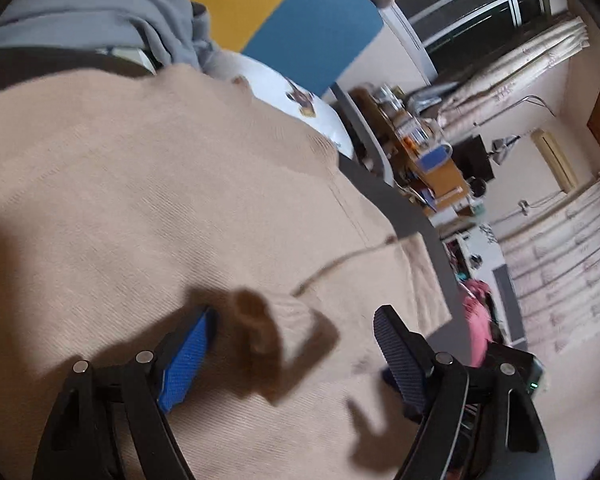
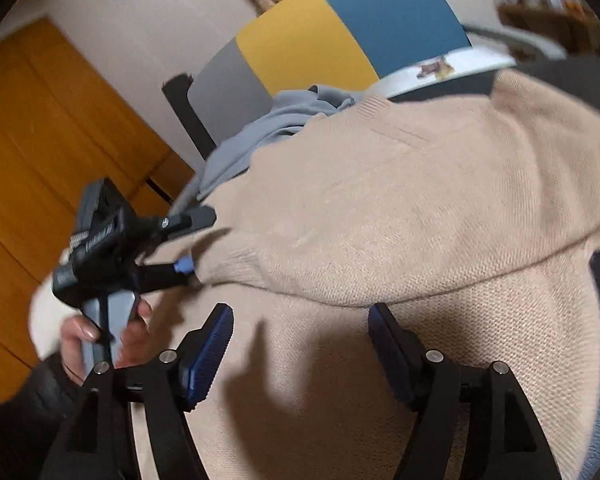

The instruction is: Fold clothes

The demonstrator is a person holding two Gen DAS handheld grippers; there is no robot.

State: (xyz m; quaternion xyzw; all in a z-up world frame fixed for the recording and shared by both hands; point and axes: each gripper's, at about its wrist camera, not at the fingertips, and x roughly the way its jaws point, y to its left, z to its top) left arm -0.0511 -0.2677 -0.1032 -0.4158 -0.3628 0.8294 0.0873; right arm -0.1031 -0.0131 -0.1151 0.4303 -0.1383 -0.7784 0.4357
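The beige sweater [image 1: 160,200] lies spread over the dark surface in front of me, with one part already laid over the rest, so a folded edge [image 2: 440,292] runs across just ahead of my right gripper [image 2: 300,344]. Its fingers [image 2: 214,344] stand apart over the knit with nothing between them. My left gripper [image 1: 296,344] also has its fingers [image 1: 188,360] spread; the ribbed cuff [image 1: 284,320] lies loose in the gap, and neither pad presses on it.

I judge the fold half done. The risk is in the next grasp: the knit is soft and thick, so a shallow pinch could take only the top layer and drag the fold askew, and the loose cuff could slip out or bunch under the body if I close off-centre.

Around it, a grey garment [image 1: 112,16] is heaped at the far edge, touching the sweater, and a white printed piece [image 1: 300,104] lies partly under it. Both crowd the far side, and could be caught up if I sweep the sweater that way. A yellow and blue panel [image 2: 340,32] stands behind.
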